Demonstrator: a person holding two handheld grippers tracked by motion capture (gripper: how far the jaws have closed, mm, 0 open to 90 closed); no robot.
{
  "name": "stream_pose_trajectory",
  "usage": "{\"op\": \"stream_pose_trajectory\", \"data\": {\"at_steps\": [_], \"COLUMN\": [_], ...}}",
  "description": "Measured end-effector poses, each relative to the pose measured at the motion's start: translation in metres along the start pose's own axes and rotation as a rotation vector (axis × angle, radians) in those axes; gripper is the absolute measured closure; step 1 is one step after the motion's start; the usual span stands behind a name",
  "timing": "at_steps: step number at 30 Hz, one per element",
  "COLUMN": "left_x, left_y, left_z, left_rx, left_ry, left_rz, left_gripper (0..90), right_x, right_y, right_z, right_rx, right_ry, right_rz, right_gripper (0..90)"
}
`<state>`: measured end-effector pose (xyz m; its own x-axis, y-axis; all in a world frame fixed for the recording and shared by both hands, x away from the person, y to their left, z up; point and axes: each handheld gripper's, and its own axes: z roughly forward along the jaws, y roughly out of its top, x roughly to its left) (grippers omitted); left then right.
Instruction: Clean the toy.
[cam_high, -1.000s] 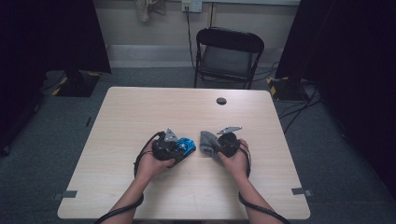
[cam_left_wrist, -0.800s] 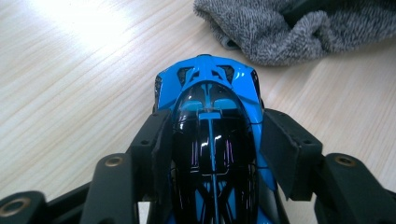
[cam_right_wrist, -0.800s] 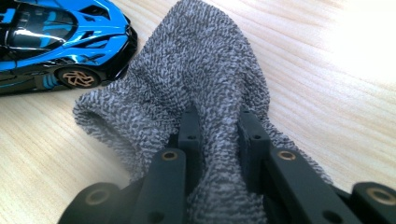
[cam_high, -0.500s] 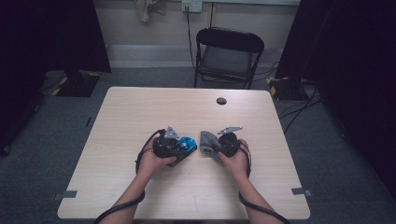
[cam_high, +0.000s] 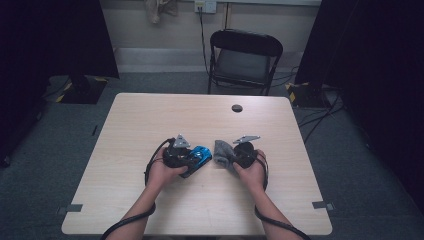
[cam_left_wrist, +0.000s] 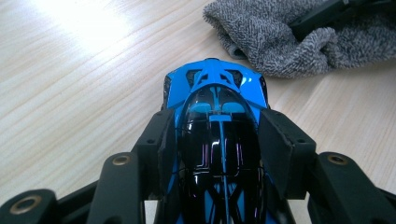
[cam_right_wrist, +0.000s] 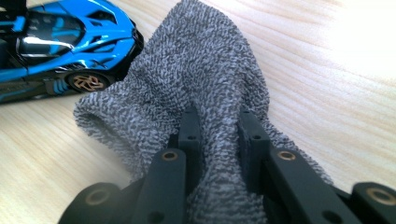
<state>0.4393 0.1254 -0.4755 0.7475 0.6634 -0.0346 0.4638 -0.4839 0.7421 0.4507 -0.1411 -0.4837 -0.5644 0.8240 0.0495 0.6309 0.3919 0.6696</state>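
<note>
A blue and black toy car (cam_left_wrist: 215, 88) sits between the jaws of my left gripper (cam_left_wrist: 217, 135), nose pointing away. The jaws have just been closing and both pads press on its sides. From above, the car (cam_high: 201, 155) and left gripper (cam_high: 192, 160) lie near the table's middle. My right gripper (cam_right_wrist: 218, 123) is shut on a bunched grey knitted sock (cam_right_wrist: 201, 60), which rests on the table just right of the car (cam_right_wrist: 70, 32). In the high view the sock (cam_high: 221, 151) lies between the car and the right gripper (cam_high: 231, 159).
The light wooden table (cam_high: 150, 125) has a small black round cap (cam_high: 237, 108) near its far edge. A black folding chair (cam_high: 243, 60) stands behind the table. Dark curtains hang at both sides, and cables run on the floor at the right.
</note>
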Motion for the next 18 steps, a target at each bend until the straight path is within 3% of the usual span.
{"op": "stream_pose_trajectory", "data": {"at_steps": [5, 13, 18], "left_x": [-0.001, -0.001, -0.002], "left_y": [0.000, -0.001, -0.002], "left_z": [0.000, -0.002, -0.003], "left_rx": [-0.001, 0.009, 0.012], "left_ry": [-0.002, 0.009, 0.006], "left_rz": [-0.003, -0.001, -0.008], "left_gripper": [47.8, 47.6, 47.5], "right_x": [0.015, 0.044, 0.055], "right_y": [-0.001, -0.001, -0.004], "right_z": [-0.001, -0.001, -0.002], "right_rx": [-0.002, 0.013, 0.010], "right_ry": [0.040, 0.094, 0.135], "right_rz": [0.005, -0.056, -0.065], "right_gripper": [75.5, 76.3, 76.8]}}
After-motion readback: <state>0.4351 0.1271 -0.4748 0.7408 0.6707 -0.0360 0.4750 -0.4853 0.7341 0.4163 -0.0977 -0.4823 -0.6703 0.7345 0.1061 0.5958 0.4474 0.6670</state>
